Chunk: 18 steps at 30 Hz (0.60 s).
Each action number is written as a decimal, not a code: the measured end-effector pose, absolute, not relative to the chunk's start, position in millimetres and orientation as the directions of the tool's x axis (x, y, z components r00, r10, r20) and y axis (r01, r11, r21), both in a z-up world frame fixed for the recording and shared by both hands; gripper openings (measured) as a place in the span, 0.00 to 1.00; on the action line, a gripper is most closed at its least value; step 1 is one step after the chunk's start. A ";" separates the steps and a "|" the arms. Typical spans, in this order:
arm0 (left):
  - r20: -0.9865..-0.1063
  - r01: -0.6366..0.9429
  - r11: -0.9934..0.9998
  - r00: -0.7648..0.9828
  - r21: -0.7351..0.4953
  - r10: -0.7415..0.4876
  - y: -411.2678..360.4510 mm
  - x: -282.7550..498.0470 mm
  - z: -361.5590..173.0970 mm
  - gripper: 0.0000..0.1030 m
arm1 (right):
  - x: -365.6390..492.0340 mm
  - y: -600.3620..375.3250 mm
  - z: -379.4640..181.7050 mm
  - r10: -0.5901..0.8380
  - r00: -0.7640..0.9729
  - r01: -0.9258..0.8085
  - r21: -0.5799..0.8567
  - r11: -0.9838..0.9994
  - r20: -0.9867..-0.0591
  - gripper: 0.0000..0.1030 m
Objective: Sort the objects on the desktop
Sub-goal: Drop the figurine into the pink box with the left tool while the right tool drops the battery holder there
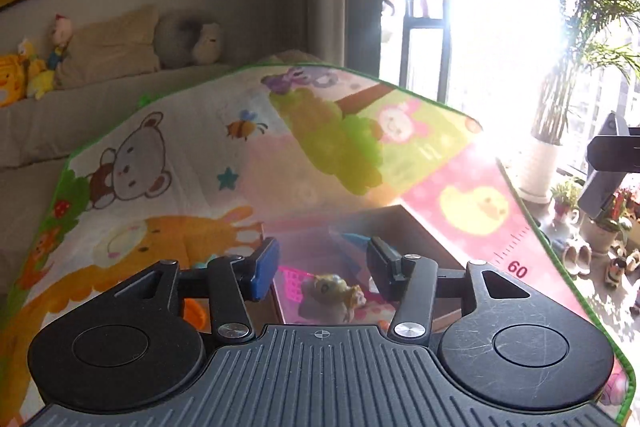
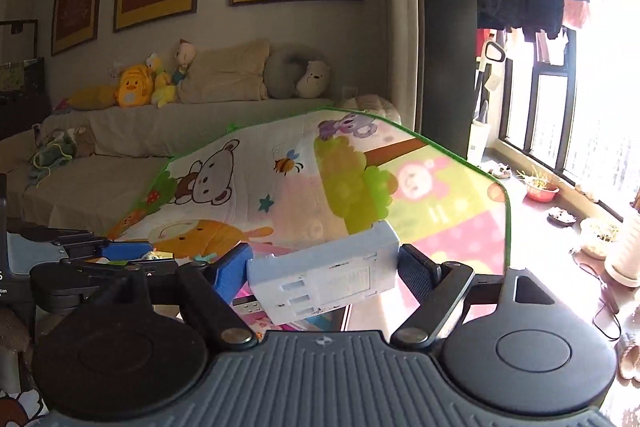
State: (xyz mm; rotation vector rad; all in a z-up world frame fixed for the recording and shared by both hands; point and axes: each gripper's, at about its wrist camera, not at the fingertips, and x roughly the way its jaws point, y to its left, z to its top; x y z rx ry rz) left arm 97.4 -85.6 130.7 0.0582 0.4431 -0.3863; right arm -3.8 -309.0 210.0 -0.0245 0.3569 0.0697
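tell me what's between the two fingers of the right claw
A pale blue box, clamped tilted between the right claw fingers, seen in the right wrist view.

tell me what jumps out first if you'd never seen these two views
The cartoon mat with its bear and bee fills the middle of both views. In the right wrist view, the right gripper is clamped on a pale blue box, held tilted above the mat. In the left wrist view, the left gripper is open over a small toy, with window glare at upper right.
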 end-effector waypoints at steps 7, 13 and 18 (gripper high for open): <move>-0.516 0.278 0.961 0.823 0.003 -0.237 -46.4 76.1 80.5 0.99 | 24.4 -317.1 201.2 0.086 0.908 -0.075 0.041 0.996 -0.411 0.78; -0.612 0.214 0.977 0.773 0.001 -0.169 -14.6 52.5 41.0 0.99 | 95.8 -284.9 193.5 0.181 0.848 -0.134 0.128 0.983 -0.498 0.77; -0.626 0.164 0.986 0.766 -0.031 -0.147 6.7 48.2 34.5 0.99 | 163.6 -251.1 182.7 0.197 0.834 -0.132 0.161 0.978 -0.515 0.78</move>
